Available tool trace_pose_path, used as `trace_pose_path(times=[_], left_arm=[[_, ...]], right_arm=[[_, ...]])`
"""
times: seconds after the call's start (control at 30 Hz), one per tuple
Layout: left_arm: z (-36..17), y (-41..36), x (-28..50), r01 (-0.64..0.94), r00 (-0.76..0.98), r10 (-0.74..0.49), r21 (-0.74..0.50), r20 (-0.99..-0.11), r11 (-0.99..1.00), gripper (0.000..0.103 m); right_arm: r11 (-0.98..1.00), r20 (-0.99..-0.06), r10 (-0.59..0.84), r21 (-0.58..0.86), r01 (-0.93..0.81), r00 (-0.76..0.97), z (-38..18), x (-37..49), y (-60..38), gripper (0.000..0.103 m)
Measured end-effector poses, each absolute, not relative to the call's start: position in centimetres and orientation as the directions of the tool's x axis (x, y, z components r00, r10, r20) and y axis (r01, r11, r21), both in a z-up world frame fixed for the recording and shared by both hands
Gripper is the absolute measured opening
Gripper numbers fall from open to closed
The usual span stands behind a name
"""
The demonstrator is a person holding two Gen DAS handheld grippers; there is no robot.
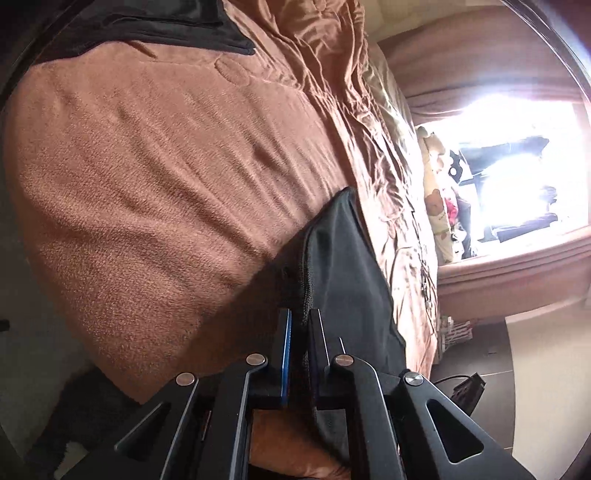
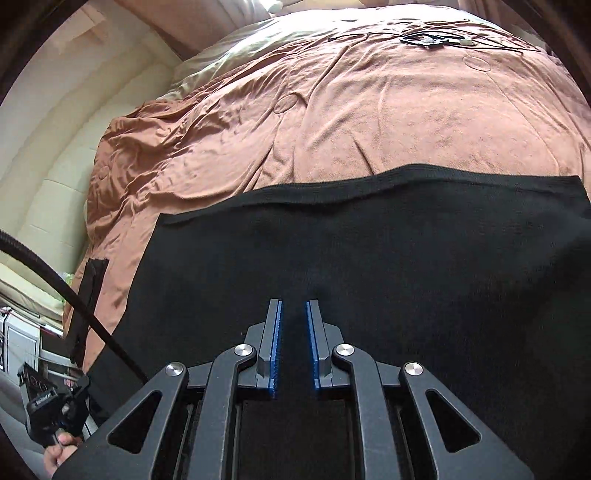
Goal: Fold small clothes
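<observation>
Left wrist, hand-held gripper (image 1: 300, 317) angled down, clamping garment (image 1: 343, 266)

black garment (image 2: 369, 266): runs off the bottom and right edge in the right wrist view, so no idea of its full shape; its near part sits under the gripper frame
seam in the left fingers (image 1: 320, 332): the pinched bit is tucked between the pads, can't see how much cloth is in there
window area (image 1: 517, 177): totally blown out, stuff in front of it is just dark blobs
dark cloth at top left (image 1: 155, 29): cut by the edge, can't tell what it is
hand (image 2: 59, 456): only a sliver at the bottom left corner
small things on the far bed (image 2: 428, 38): too tiny to make out
</observation>
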State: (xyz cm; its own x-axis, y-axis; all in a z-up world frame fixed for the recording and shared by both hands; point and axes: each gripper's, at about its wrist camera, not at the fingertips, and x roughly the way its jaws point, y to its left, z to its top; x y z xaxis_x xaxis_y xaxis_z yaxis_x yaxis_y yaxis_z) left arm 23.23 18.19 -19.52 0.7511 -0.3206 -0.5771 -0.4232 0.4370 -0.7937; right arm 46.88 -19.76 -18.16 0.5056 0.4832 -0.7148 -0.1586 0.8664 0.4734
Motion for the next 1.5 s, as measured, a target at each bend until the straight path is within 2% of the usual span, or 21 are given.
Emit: trace_pose_path(times=[0.33,0.63,0.83,1.23,1.5], left_arm=[[-16.4,16.2,25.8,-0.275,0.767,-0.458,-0.875,-0.45,0.4,0.008],[-11.6,12.7,29.3,-0.14,0.739,-0.555,-0.892,-0.383,0.43,0.008],[-9.5,10.7,31.0,-0.07,0.726,-0.599,-0.902,-0.338,0.425,0.008],[-6.3,5.9,33.5,0.014,0.677,-0.669,-0.904,-0.306,0.427,0.008],[-4.5,1.4,34.2,0.082,0.621,-0.727,-0.898,-0.294,0.433,0.008]], right_arm=[[0.852,-0.727,0.512,0.498,-0.163,0.456,-20.3,41.4,-20.6,0.01],[0.807,-0.703,0.579,0.566,-0.168,0.413,-21.0,39.7,-21.2,0.01],[0.813,-0.715,0.578,0.547,-0.2,0.393,-21.3,38.5,-20.3,0.01],[0.832,-0.747,0.552,0.522,-0.187,0.372,-21.6,36.3,-19.8,0.01],[0.826,-0.678,0.545,0.537,-0.174,0.494,-17.4,33.0,-24.7,0.01]])
